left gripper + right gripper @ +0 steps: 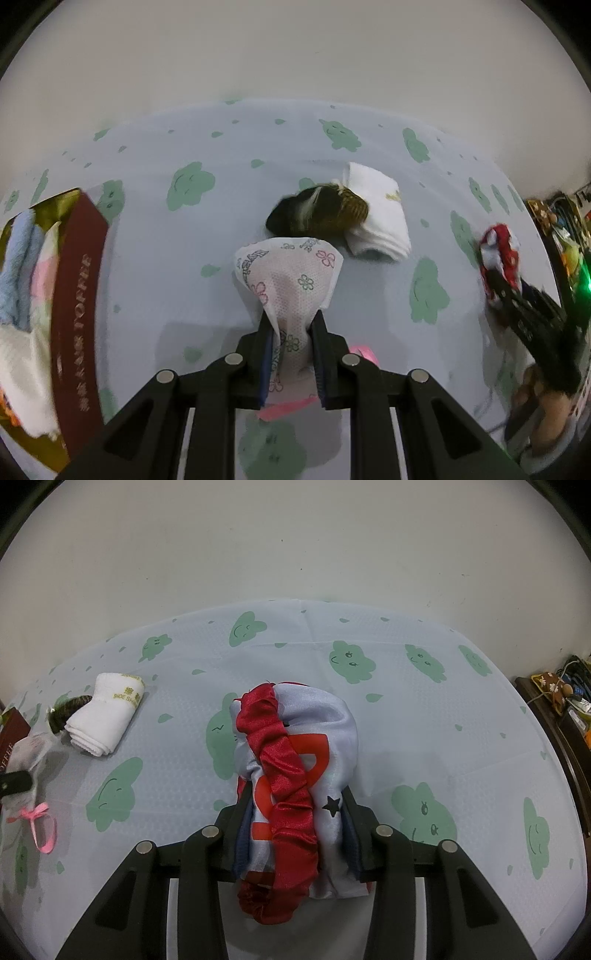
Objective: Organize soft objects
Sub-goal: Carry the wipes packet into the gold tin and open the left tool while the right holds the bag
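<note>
Trouble could come from the thin grip: the left gripper (291,350) pinches only the neck of a flowered pouch (290,273), so the light fabric could slip out on the way to the box (74,306) at the left of the frame; its pink ribbon (284,408) dangles below and might snag. The pouch is white mesh with small printed flowers, flaring above the jaws at centre frame. The right gripper (297,830) is clamped on a bunched red and silver cloth (295,775); a rolled white towel (107,720) lies upper left.
</note>
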Demonstrator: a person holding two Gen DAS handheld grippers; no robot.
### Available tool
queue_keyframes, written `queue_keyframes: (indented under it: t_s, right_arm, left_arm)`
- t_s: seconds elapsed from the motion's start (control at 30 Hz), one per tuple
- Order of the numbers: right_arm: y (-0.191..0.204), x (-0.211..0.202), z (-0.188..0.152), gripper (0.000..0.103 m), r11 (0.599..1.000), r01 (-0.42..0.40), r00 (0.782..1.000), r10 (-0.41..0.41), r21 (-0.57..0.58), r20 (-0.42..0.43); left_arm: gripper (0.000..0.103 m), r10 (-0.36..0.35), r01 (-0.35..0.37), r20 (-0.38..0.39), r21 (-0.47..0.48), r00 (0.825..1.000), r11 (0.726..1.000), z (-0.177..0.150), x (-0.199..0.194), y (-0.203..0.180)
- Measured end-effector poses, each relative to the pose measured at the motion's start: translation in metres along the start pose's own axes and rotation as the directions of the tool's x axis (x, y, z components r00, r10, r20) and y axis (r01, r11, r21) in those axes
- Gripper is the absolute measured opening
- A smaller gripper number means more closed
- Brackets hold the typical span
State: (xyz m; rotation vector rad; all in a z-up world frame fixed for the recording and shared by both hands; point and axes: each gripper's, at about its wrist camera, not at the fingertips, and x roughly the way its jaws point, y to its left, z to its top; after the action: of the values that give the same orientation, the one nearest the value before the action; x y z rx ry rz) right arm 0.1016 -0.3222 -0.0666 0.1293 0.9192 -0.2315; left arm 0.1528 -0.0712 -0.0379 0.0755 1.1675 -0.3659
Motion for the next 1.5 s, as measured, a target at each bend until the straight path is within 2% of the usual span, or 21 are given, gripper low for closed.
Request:
queue_keyframes:
  t_s: [0.23,0.47,0.73,0.93,1.13,1.4,1.5]
  right_arm:
    - [0.000,0.000,0.000,0.040,1.000,0.000,1.000,0.000,0.000,0.000]
    - [0.001,0.000,0.000,0.040,1.000,0.002,1.000,-0.002,-0.003,0.000]
    - [0.001,0.000,0.000,0.041,1.000,0.001,1.000,-0.001,-0.003,0.000]
    - [0.001,0.000,0.000,0.041,1.000,0.001,1.000,-0.001,-0.003,0.000]
    - [0.001,0.000,0.000,0.041,1.000,0.000,1.000,0.000,-0.002,0.000]
    - [0.001,0.000,0.000,0.041,1.000,0.000,1.000,0.000,-0.003,0.000]
    - [0.001,0.000,0.000,0.041,1.000,0.001,1.000,-0.001,-0.003,0.001]
  left_arm:
    - [0.018,0.009,-0.009,0.046,-0.001,0.999,1.000,-0.012,-0.034,0.009]
    - [0.018,0.047,-0.041,0.078,-0.081,0.996,0.996,-0.013,-0.069,0.041]
    - [0.018,0.103,-0.079,0.146,-0.164,0.984,0.983,-0.014,-0.116,0.085]
    - [0.018,0.162,-0.126,0.188,-0.189,0.969,0.974,-0.015,-0.142,0.107]
    - [0.019,0.249,-0.207,0.207,-0.203,0.946,0.957,-0.014,-0.156,0.129]
    - [0.019,0.308,-0.253,0.191,-0.267,0.932,0.930,-0.010,-0.162,0.168]
    - [0.019,0.316,-0.259,0.180,-0.281,0.932,0.924,-0.009,-0.161,0.182]
